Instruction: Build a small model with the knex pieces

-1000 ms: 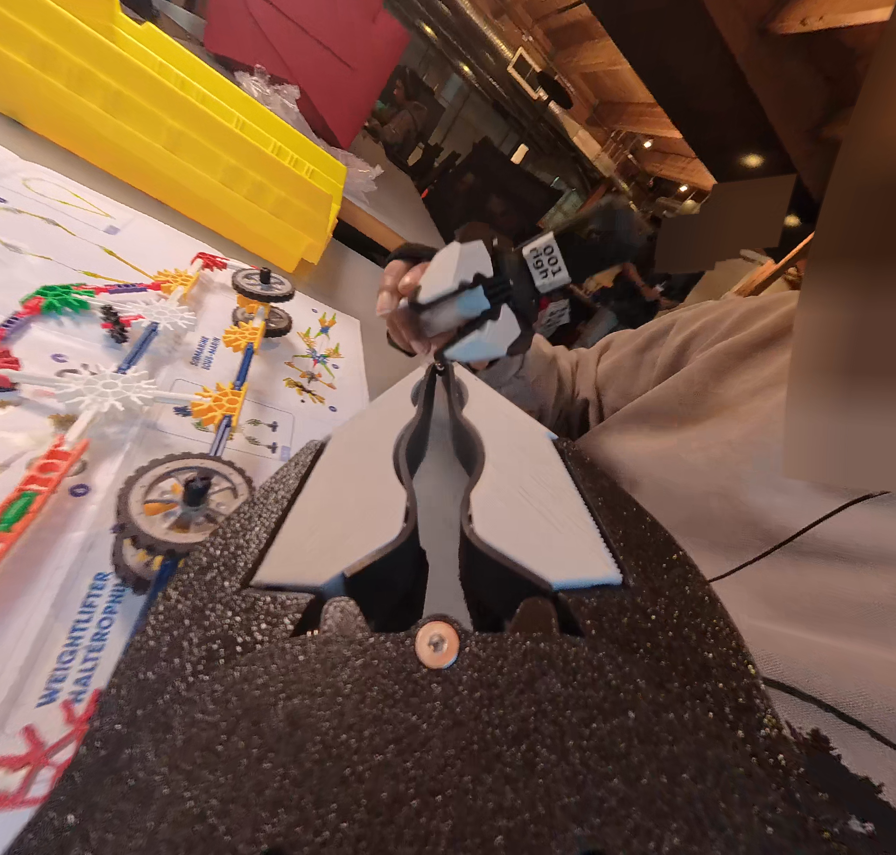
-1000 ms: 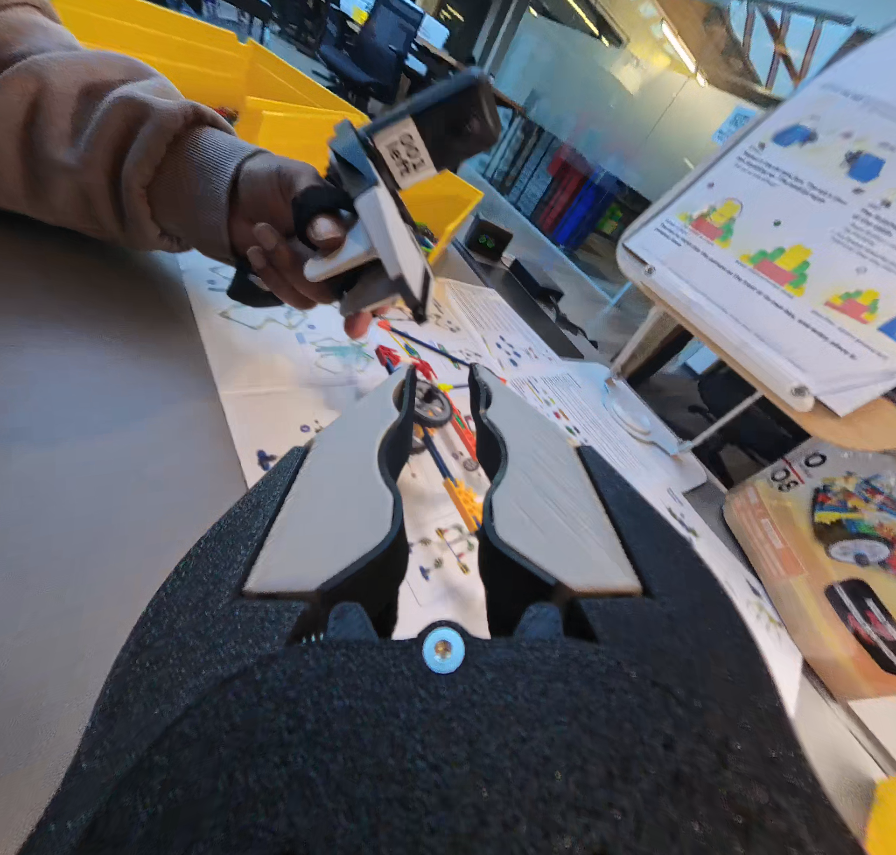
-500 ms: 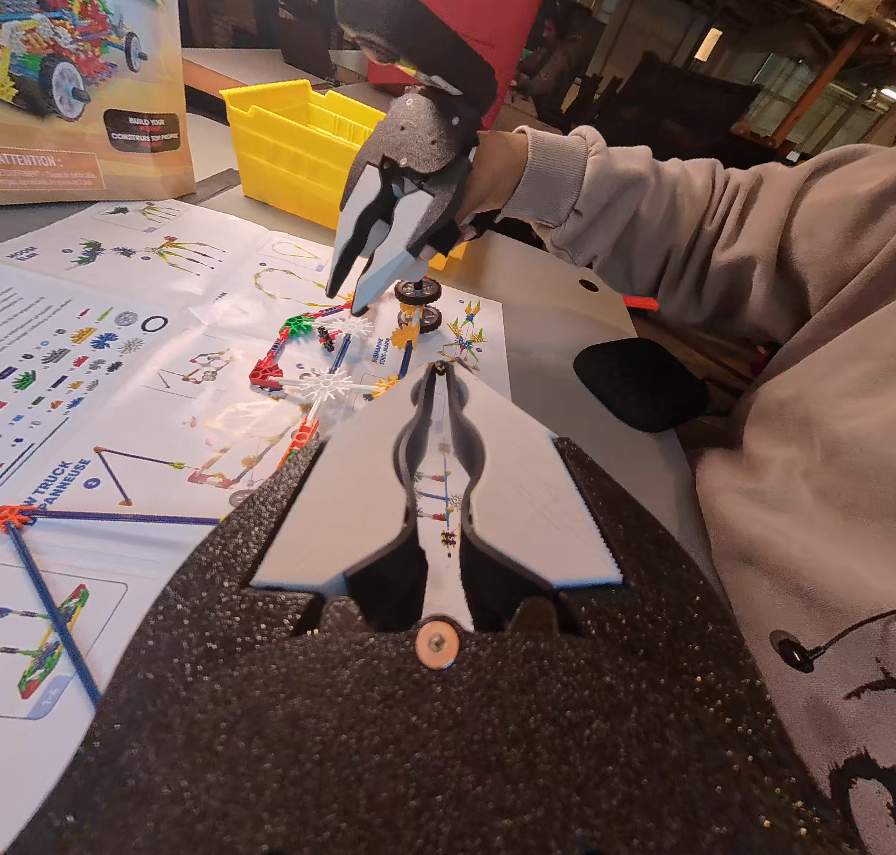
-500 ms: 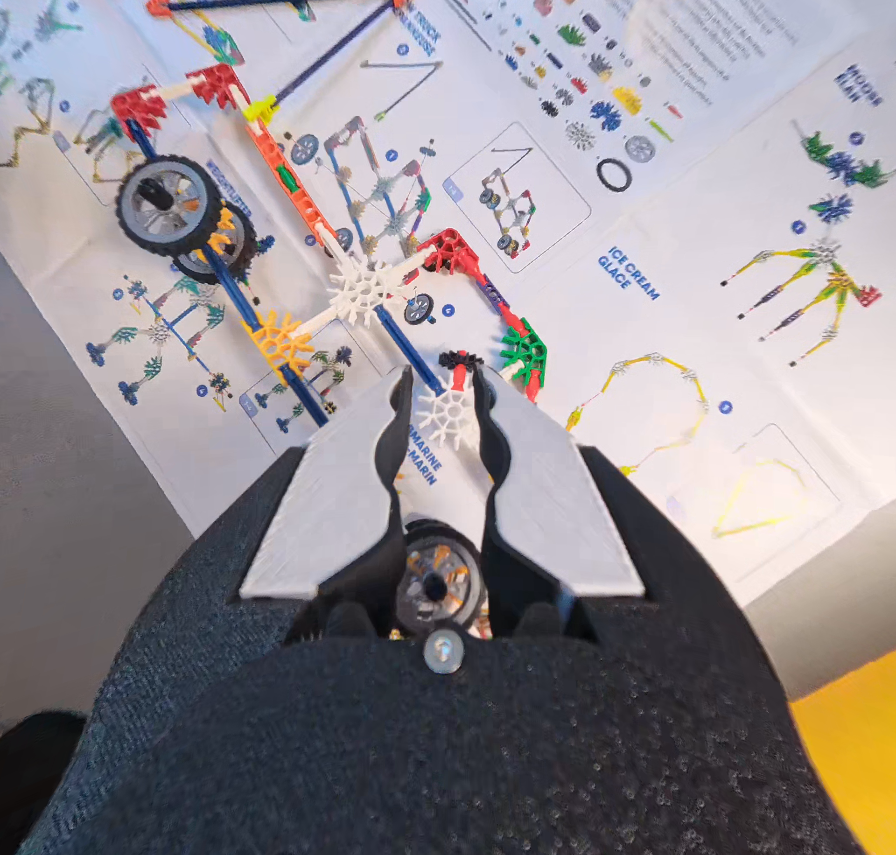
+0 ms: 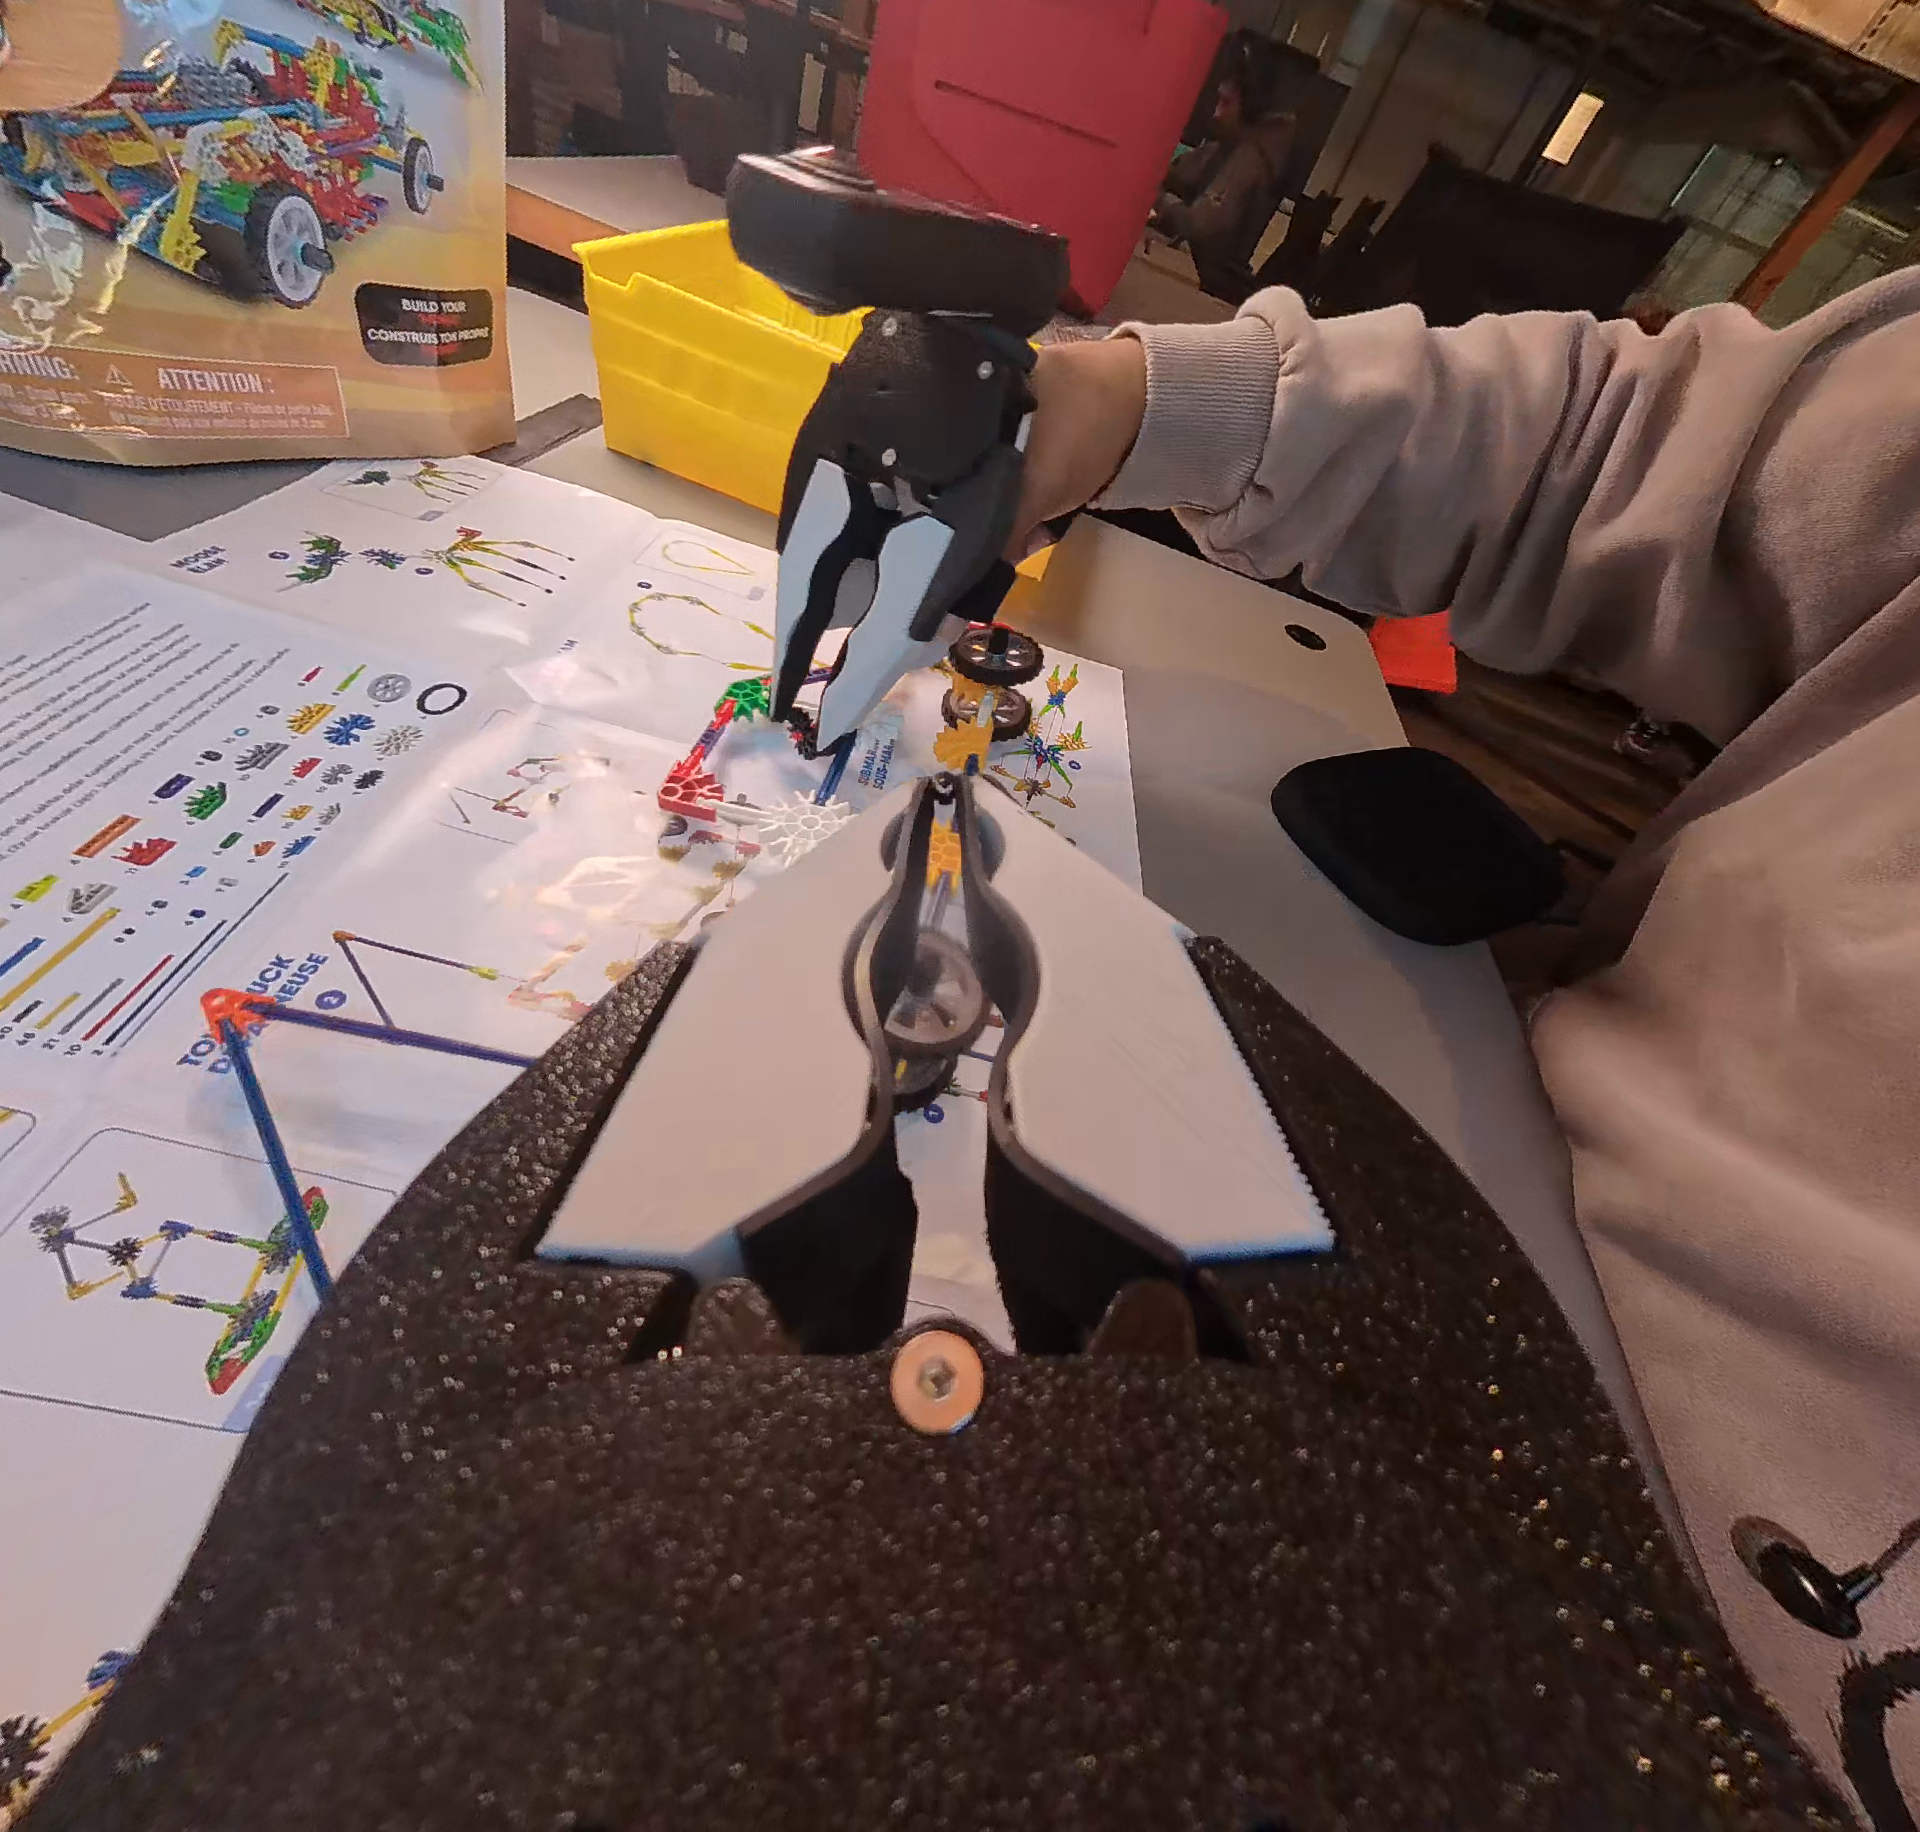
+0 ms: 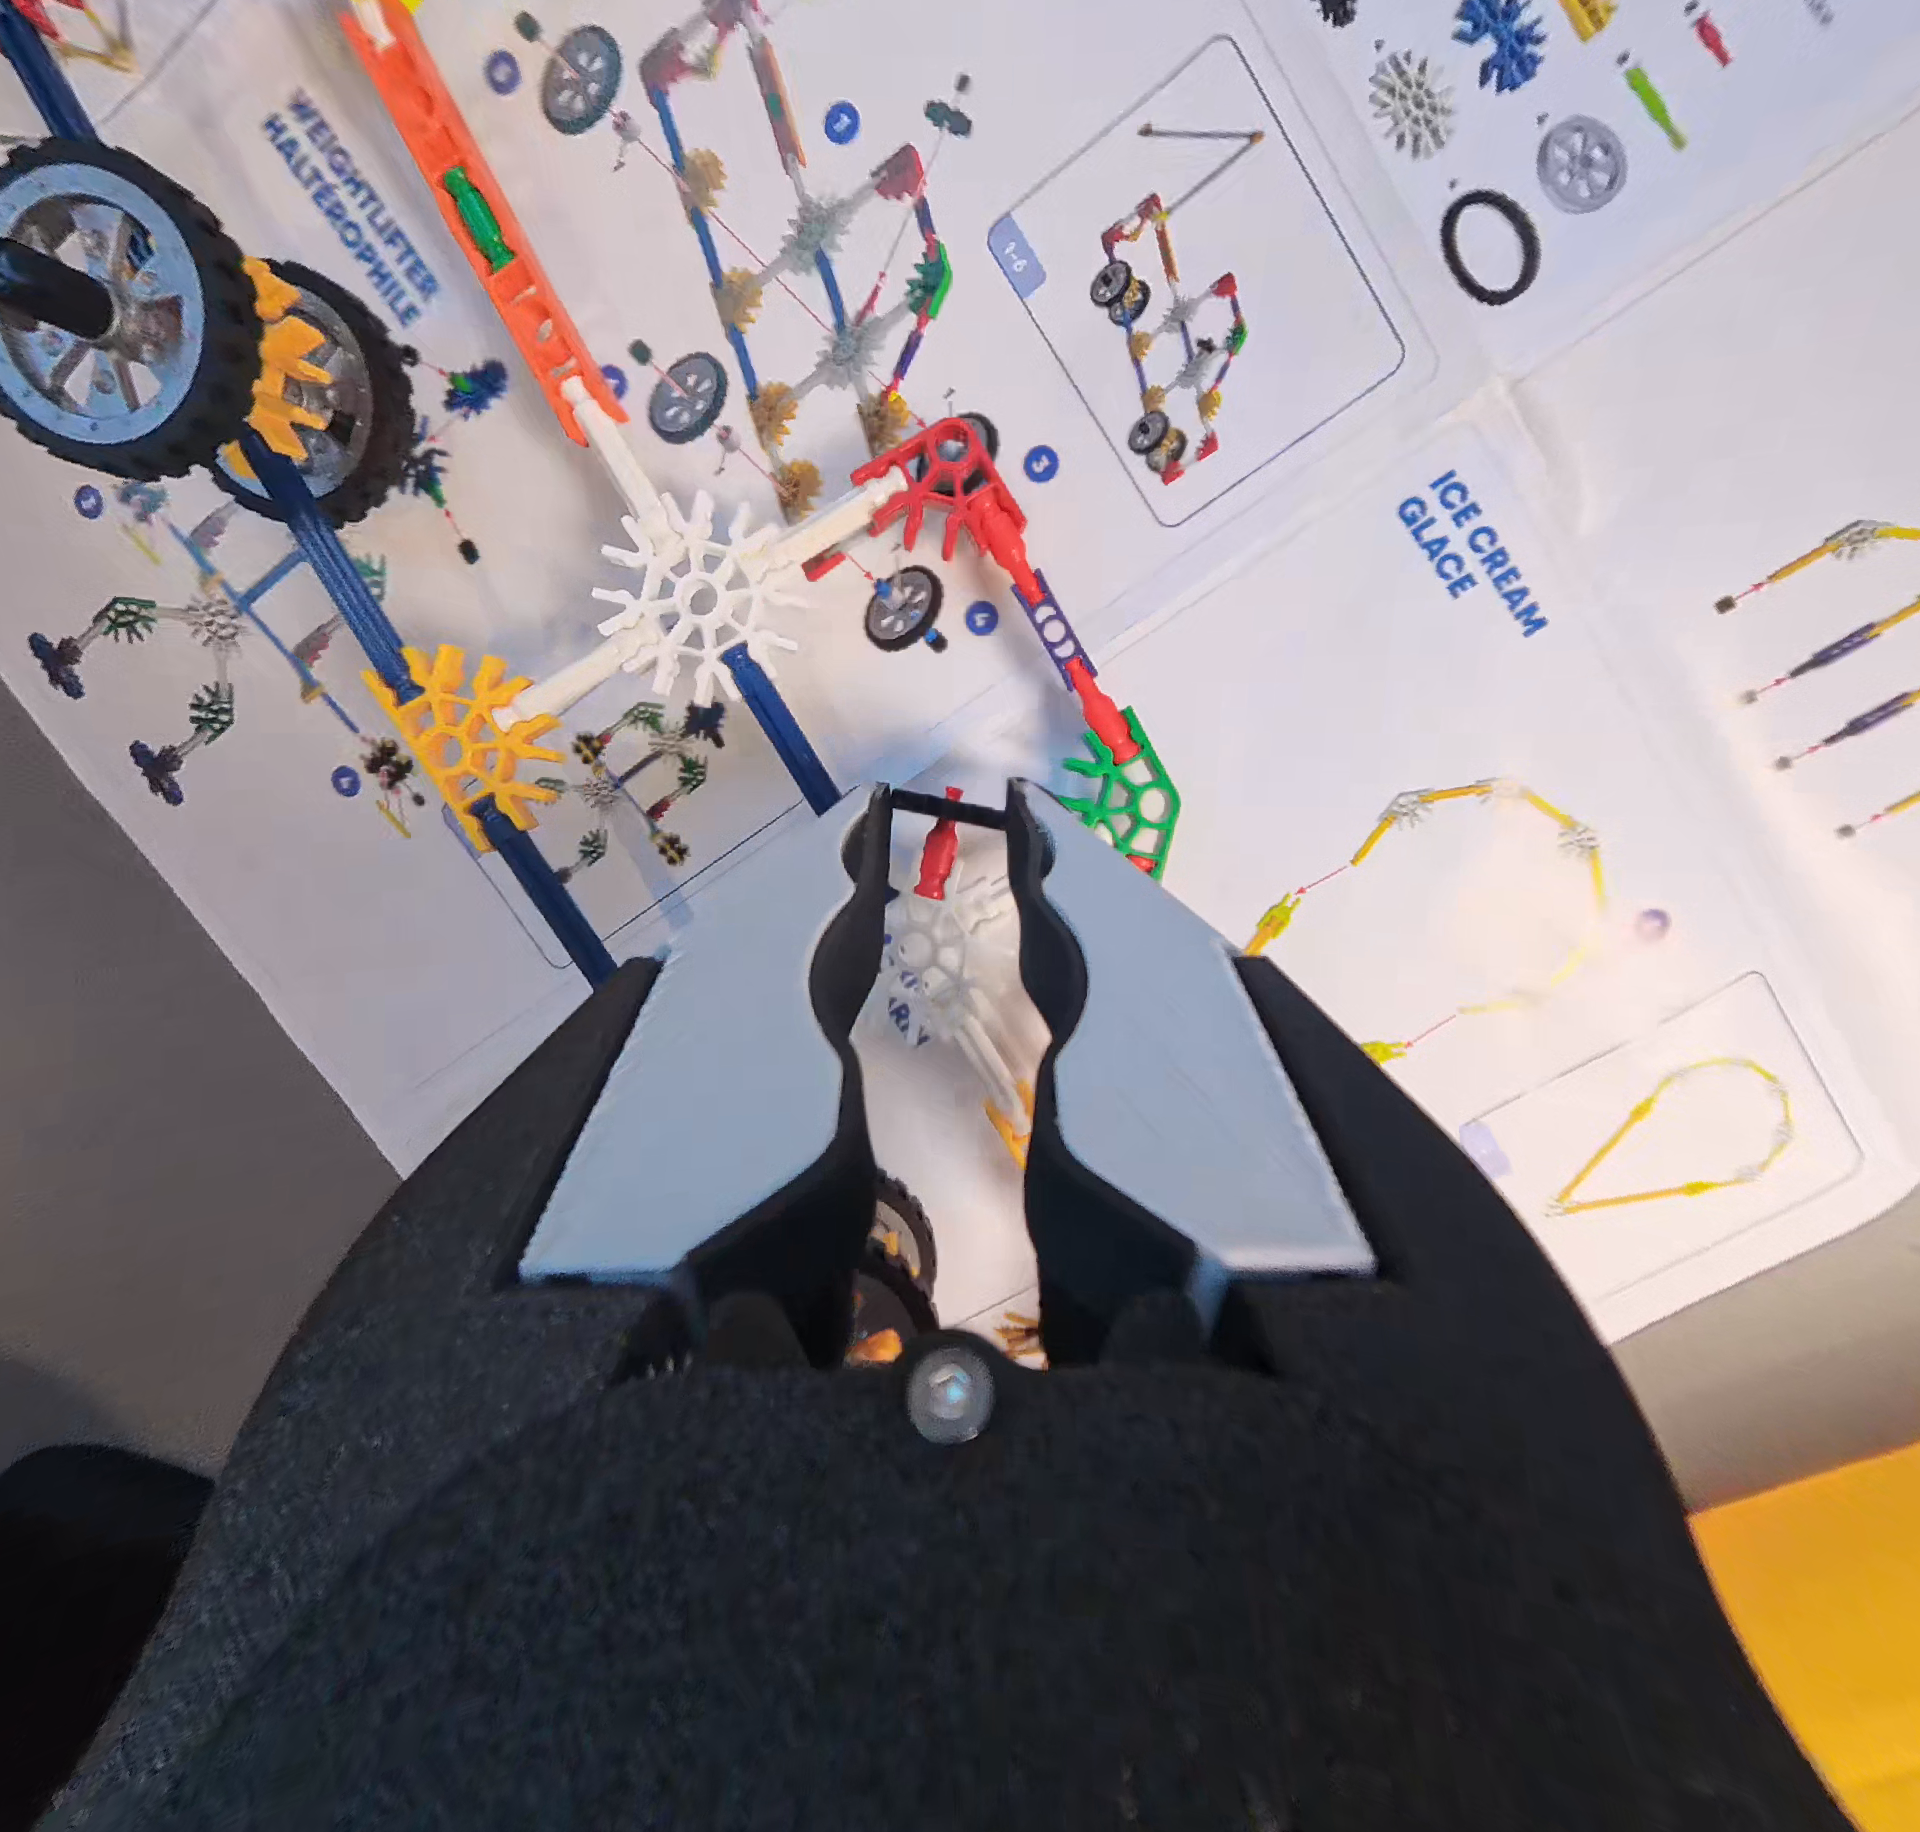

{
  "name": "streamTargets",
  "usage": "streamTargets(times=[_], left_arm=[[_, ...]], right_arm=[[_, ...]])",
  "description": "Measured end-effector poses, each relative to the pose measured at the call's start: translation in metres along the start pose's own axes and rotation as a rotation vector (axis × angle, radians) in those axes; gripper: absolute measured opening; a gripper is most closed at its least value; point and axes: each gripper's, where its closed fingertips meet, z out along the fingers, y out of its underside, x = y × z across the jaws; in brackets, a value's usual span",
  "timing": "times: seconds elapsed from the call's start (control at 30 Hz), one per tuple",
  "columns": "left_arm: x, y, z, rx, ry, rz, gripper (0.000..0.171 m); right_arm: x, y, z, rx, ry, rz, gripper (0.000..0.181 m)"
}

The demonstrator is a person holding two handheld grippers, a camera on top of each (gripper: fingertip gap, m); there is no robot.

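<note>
Two grippers share one big white instruction sheet point(image 5: 260, 847), which spreads well past our tips ahead and to the left, with bare grey table point(image 5: 1247, 743) open on the right up to its rounded edge. Beyond the sheet stand a yellow bin point(image 5: 707, 369) and a printed toy box point(image 5: 249, 172), both well apart from us.

On the sheet lies the rod-and-connector model point(image 6: 686, 598); from our right gripper point(image 6: 945, 811) its long blue rods run away up and to the left toward the big wheels point(image 6: 114, 307). That gripper points steeply down, a hand point(image 5: 1070, 432) behind it and the sleeve point(image 5: 1455, 473) stretching off right. Its jaws stand narrowly apart, a thin black rod point(image 6: 945, 808) bridging the tips above a white snowflake connector point(image 6: 935, 951).

Our left gripper point(image 5: 943, 790) hovers low, nearly closed and holding nothing, an orange connector point(image 5: 943, 842) and a wheel point(image 5: 925, 998) showing through its slot.
</note>
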Motion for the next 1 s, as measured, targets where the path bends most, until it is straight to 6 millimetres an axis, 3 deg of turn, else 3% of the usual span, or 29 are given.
streamTargets(times=[0.2,0.33,0.53,0.67,0.83,0.93,1.0], left_arm=[[0.011,-0.003,0.005,-0.022,-0.016,0.031,0.002],[0.041,-0.008,0.018,-0.057,-0.015,0.086,0.001],[0.098,0.001,0.059,-0.12,-0.036,0.186,0.002],[0.115,0.017,0.086,-0.177,-0.083,0.243,0.002],[0.111,0.036,0.103,-0.231,-0.161,0.268,0.002],[0.109,0.04,0.1,-0.236,-0.188,0.25,0.002],[0.108,0.043,0.096,-0.24,-0.202,0.248,0.002]], right_arm=[[-0.03,-0.007,-0.038,0.268,0.197,-0.196,0.019],[-0.055,0.003,-0.065,0.422,0.449,-0.308,0.019],[-0.096,0.025,-0.093,0.597,0.762,-0.349,0.019],[-0.109,0.04,-0.099,0.62,0.886,-0.366,0.019],[-0.121,0.052,-0.101,0.66,0.858,-0.355,0.026],[-0.141,0.058,-0.105,0.7,0.694,-0.35,0.026],[-0.151,0.061,-0.12,0.752,0.557,-0.312,0.026]])
